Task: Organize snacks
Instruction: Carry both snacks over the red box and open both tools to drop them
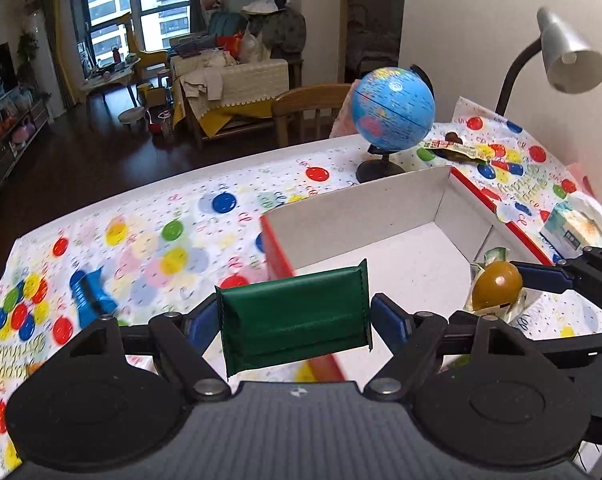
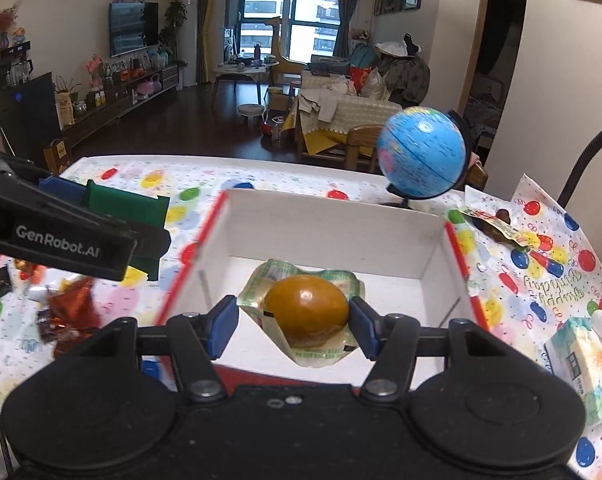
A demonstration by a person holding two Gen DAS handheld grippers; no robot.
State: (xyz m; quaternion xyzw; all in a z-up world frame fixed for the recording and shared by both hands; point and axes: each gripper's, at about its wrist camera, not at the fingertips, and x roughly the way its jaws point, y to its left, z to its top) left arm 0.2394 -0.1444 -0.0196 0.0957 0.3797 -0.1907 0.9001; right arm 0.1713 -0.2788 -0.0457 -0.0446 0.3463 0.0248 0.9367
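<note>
The left tool (image 1: 297,320) is gripping a dark green rectangular foil snack packet (image 1: 295,318) between its blue pads and is holding it above the near-left corner of the red-sided white cardboard box (image 1: 381,208). The right tool (image 2: 293,326) is gripping a brown egg-shaped snack in a clear plastic wrapper (image 2: 306,308) and is holding it over the white box floor. Judged from this, the placing step is in hand: both snacks are being brought to the box. The next move calls for lowering each item inside the walls and parting the jaws. More wrapped snacks (image 2: 67,312) are lying on the balloon-print counter (image 1: 149,236) left of the box, and another packet (image 2: 489,222) is lying near the blue globe (image 1: 393,114).
</note>
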